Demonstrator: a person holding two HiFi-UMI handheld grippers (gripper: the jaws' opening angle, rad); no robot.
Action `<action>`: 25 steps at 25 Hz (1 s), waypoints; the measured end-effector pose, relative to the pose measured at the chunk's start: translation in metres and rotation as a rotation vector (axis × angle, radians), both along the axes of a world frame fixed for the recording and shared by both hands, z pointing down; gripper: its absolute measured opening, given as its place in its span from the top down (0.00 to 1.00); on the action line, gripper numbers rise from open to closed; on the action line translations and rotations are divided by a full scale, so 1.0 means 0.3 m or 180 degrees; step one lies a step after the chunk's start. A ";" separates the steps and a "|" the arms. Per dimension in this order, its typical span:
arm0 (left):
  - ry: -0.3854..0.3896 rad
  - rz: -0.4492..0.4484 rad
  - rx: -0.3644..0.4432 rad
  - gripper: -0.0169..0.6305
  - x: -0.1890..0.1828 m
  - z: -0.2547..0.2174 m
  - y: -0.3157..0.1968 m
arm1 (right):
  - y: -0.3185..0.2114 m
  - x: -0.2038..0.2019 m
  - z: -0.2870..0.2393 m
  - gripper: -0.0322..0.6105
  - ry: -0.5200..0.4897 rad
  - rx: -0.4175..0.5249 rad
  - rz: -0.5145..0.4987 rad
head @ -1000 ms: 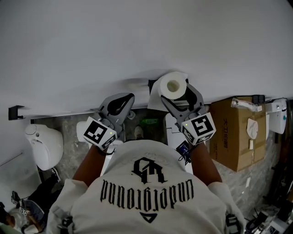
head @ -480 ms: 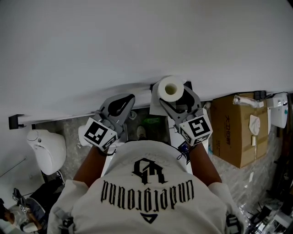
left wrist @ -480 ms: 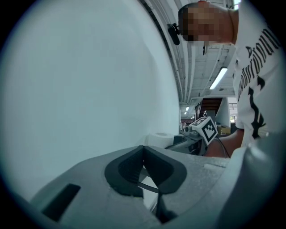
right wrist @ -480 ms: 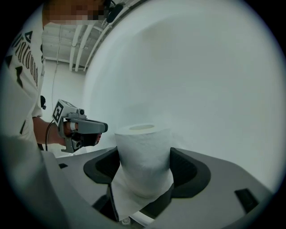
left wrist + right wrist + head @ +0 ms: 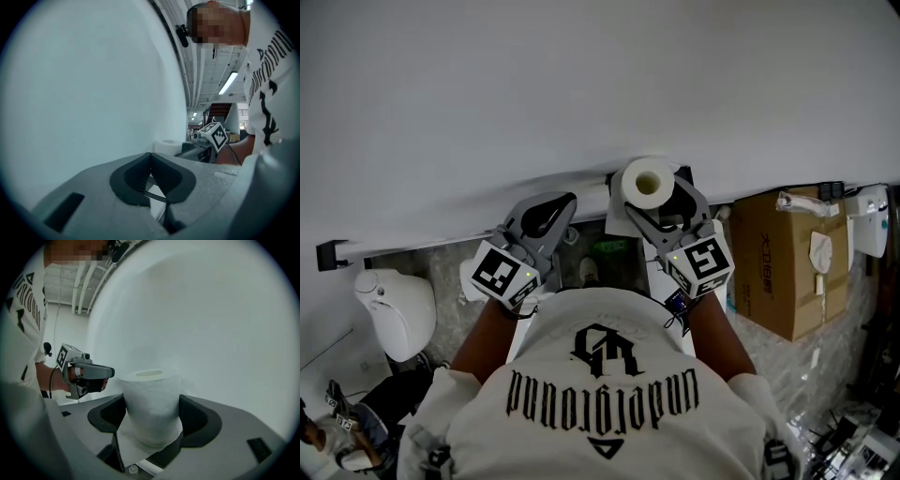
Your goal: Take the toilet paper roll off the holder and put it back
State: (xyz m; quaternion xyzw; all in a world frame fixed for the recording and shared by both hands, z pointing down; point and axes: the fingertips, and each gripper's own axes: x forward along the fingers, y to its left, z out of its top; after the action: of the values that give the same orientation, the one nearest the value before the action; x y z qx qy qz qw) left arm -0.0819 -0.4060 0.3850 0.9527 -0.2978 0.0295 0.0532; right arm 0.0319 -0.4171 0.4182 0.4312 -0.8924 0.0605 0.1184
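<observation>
R gripper (image 5: 664, 208) jaws clamp the toilet paper roll (image 5: 151, 404) from both sides, close to the white wall (image 5: 581, 84). Only the R gripper view shows a loose sheet (image 5: 125, 446) trailing beneath. Only the head view shows the black holder bracket (image 5: 684, 176) beside the roll. L gripper (image 5: 546, 214) jaws are pressed together with nothing between, well left of the roll.

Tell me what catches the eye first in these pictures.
The white toilet paper roll stands out, clamped in the right gripper by the bare white wall. Beside it the left gripper is shut and empty; a cardboard box sits at the head view's right.
</observation>
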 end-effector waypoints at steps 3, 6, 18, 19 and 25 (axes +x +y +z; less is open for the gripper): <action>-0.0002 0.0013 -0.0003 0.95 0.003 0.000 0.005 | -0.002 0.002 0.005 0.45 0.0068 -0.0043 -0.0007; 0.0010 -0.0001 0.0010 0.95 0.001 -0.007 0.012 | -0.001 0.009 0.017 0.45 0.0192 -0.0101 -0.0002; 0.0037 -0.0093 0.0055 0.95 0.005 -0.023 0.062 | 0.043 0.051 0.009 0.45 0.0220 -0.0092 0.0038; 0.0037 -0.0099 0.0055 0.95 0.010 -0.023 0.070 | 0.048 0.057 0.003 0.45 0.0208 -0.0080 0.0038; 0.0030 -0.0124 0.0078 0.95 0.048 -0.029 0.125 | 0.090 0.078 -0.038 0.45 0.0146 0.0036 0.0000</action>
State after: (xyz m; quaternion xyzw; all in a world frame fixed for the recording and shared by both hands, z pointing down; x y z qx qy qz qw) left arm -0.0676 -0.3687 0.3763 0.9474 -0.3163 0.0203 0.0436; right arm 0.0554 -0.3900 0.4068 0.4332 -0.8898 0.0456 0.1363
